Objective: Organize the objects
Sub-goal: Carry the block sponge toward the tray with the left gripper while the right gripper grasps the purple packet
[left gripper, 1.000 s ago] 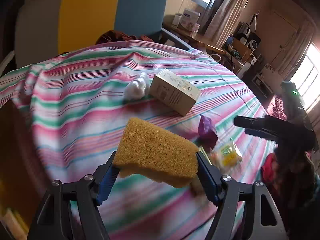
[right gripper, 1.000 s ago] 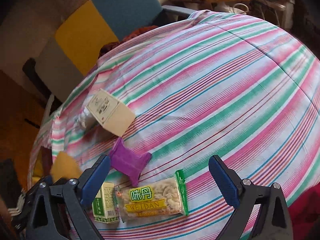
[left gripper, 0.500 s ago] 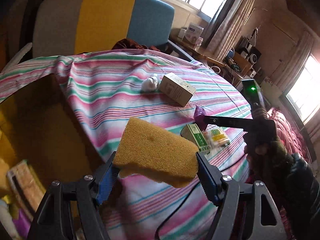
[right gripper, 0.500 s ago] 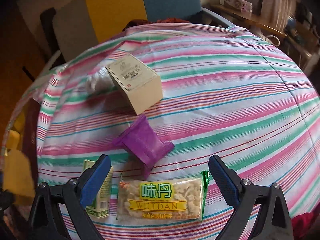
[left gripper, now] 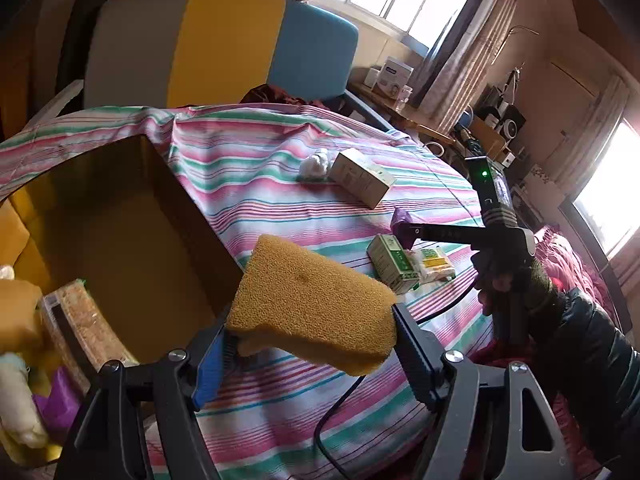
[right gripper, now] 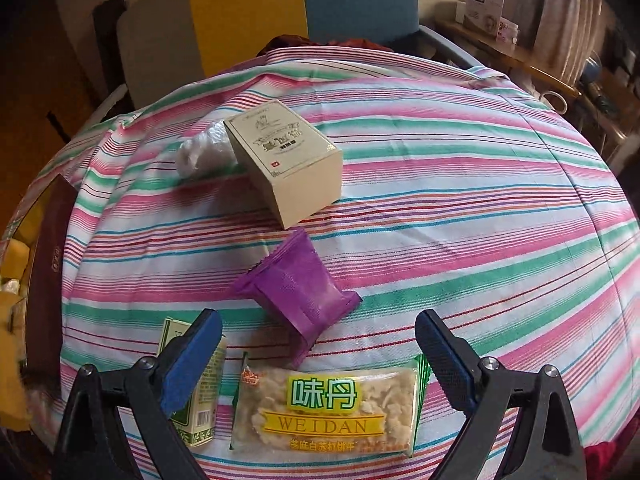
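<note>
My left gripper (left gripper: pixel 308 340) is shut on a yellow sponge (left gripper: pixel 312 304), held in the air beside the open cardboard box (left gripper: pixel 120 220) at the table's left edge. My right gripper (right gripper: pixel 320 356) is open and hovers low over a clear WEIDAN snack packet (right gripper: pixel 328 412), with nothing between its fingers. A small green carton (right gripper: pixel 200 396) lies under its left finger. A purple packet (right gripper: pixel 296 284) lies just beyond, then a beige box (right gripper: pixel 284 160) and a white plastic wad (right gripper: pixel 204 152). In the left wrist view a gloved hand (left gripper: pixel 516 276) holds the right gripper (left gripper: pixel 440 234).
The striped cloth (right gripper: pixel 460 200) covers the table. The cardboard box holds a snack pack (left gripper: pixel 76 320) and other soft items at its near end. A chair with grey, yellow and blue panels (left gripper: pixel 224 44) stands behind the table. A black cable (left gripper: pixel 344 400) trails over the near edge.
My left gripper has swung left with the sponge, bringing the open cardboard box into view. The right gripper has rolled and now faces the packets squarely, still open.
</note>
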Demonstrator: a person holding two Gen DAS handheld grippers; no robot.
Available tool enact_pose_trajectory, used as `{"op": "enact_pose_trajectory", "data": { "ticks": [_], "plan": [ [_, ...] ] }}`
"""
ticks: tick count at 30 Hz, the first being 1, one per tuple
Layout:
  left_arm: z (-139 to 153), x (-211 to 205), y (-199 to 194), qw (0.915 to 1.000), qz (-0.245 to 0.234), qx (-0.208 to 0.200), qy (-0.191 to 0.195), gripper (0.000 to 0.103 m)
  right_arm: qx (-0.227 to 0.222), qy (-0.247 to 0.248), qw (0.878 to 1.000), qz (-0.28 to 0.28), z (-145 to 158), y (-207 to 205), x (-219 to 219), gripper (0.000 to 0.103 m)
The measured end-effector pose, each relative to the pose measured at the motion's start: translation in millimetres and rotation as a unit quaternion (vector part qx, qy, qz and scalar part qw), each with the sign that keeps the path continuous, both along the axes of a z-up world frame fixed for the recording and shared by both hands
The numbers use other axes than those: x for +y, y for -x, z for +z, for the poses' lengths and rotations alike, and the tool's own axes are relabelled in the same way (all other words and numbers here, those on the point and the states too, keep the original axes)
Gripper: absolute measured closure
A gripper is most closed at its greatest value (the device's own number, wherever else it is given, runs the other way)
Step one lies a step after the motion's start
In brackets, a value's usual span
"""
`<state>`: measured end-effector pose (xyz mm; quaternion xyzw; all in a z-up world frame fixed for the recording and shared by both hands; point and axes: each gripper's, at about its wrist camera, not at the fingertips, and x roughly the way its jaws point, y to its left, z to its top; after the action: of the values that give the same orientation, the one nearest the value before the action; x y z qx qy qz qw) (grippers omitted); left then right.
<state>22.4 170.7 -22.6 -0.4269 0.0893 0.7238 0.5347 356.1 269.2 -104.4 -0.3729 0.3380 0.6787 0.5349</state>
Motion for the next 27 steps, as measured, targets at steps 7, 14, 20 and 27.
{"op": "enact_pose_trajectory", "data": {
  "ticks": [7, 14, 20, 27],
  "plan": [
    [-1, -4, -3, 1.0, 0.0, -0.001, 0.002, 0.028, -0.001, -0.004, 1.0, 0.007, 1, 2, 2, 0.009],
    [-2, -5, -6, 1.0, -0.004, -0.004, 0.003, 0.028, 0.004, 0.0, 1.0, 0.019, -3, 6, 7, 0.019],
    [-1, -6, -7, 1.0, -0.004, -0.006, 0.003, 0.028, -0.001, 0.004, 1.0, 0.025, -7, 9, 11, 0.021],
    [-1, -6, -6, 1.0, -0.004, -0.007, 0.003, 0.027, -0.003, 0.005, 0.999, 0.046, -9, 12, 17, 0.021]
  ]
}}
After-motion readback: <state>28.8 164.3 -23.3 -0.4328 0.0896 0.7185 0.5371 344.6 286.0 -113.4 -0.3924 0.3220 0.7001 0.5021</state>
